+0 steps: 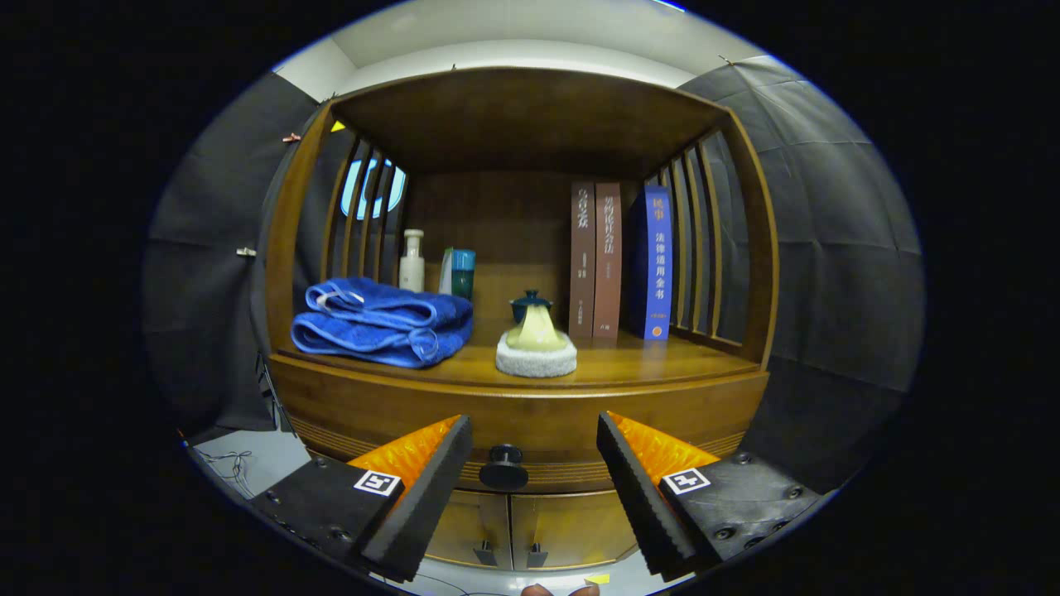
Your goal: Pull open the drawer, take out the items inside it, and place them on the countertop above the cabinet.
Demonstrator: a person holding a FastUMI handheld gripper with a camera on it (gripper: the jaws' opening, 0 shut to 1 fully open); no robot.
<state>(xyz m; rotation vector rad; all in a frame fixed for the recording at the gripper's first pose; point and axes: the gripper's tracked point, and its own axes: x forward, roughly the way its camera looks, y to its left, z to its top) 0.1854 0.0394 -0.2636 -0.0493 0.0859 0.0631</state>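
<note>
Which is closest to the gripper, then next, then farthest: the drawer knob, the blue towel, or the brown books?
1. Drawer knob: between the open gripper fingers, just ahead.
2. Blue towel: left, at the countertop's front.
3. Brown books: right, standing farther back.

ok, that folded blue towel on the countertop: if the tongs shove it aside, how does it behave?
The blue towel looks soft and loosely folded, so it would probably bunch or unfold rather than slide as one piece. Likely light for its bulk, not fragile. Pushed back, it might nudge the white bottle behind it. The tongs are open, level with the drawer knob.
</note>
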